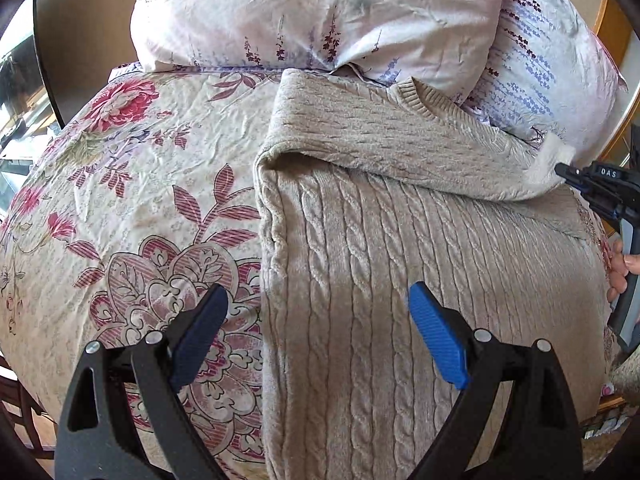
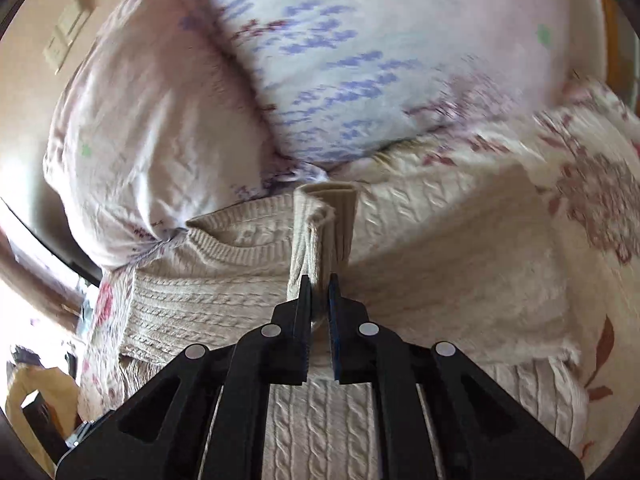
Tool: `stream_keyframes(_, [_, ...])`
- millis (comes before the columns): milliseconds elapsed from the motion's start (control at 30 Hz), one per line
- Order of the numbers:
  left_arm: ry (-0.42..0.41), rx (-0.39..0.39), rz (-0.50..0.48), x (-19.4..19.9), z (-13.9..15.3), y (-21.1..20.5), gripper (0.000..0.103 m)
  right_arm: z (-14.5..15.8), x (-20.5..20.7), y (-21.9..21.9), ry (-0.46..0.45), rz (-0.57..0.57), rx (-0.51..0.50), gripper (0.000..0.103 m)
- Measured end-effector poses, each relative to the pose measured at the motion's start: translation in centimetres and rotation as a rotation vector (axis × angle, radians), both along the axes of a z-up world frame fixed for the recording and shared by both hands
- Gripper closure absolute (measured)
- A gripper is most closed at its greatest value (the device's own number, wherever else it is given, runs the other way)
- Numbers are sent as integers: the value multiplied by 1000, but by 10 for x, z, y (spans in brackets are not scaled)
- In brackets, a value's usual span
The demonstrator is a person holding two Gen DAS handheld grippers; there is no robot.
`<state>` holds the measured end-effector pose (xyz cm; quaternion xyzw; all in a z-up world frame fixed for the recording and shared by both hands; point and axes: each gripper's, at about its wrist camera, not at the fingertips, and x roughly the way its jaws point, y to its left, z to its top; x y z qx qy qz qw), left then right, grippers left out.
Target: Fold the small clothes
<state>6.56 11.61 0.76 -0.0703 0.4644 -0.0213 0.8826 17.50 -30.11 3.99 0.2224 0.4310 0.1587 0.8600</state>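
Sleeve-folding step: right tongs (image 2: 319, 280) clamp the cuff (image 2: 325, 216) of the beige cable-knit sweater (image 1: 400, 280) at frame centre; left tongs (image 1: 316, 312) stand apart, empty. Next: lay the sleeve across the body.

A home bedroom, by every sign; a bed under a floral quilt (image 1: 132, 184); two lavender-print pillows (image 1: 320, 16) propped at its head; a beige wall with a light-switch panel (image 2: 68, 32); a daylit window (image 1: 16, 92) at the left edge.

Sweater (image 1: 400, 280) on bedspread (image 1: 140, 180), before pillows (image 1: 320, 16)
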Motion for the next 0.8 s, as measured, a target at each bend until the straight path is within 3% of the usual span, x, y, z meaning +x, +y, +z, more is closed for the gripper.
stream_keyframes(100, [21,7,-15,2,-5,-3,11,-33,-1,-21,146,-45,91,94])
stream_keyframes(167, [27,11,-24,3,-6,-5,11,-41,-5,-22,163,-63,159,93])
stream_keyframes(267, [32,13,-33,4,-7,-6,11,-38,-7,-30,161,-95,222,82])
stream_keyframes(333, [35,10,-36,3,-7,-7,11,-40,-7,-41,174,-113,298,58])
stream_keyframes(433, [36,0,-34,3,-7,-6,11,-47,-1,-55,210,-149,399,54])
stream_keyframes(500, [37,-6,-33,3,-8,-5,11,-53,9,-56,258,-138,401,59])
stream_keyframes(567, [42,-9,-31,3,-9,-5,11,-54,15,-52,270,-114,370,88])
stream_keyframes(600, [43,-9,-31,4,-9,-4,11,-51,17,-50,264,-96,346,96])
stream_keyframes(733, [43,-6,-33,4,-10,-5,9,-18,9,-46,72,-76,260,96])
stream_keyframes(800, [43,-4,-33,4,-10,-6,9,-18,11,-42,80,-67,187,96])
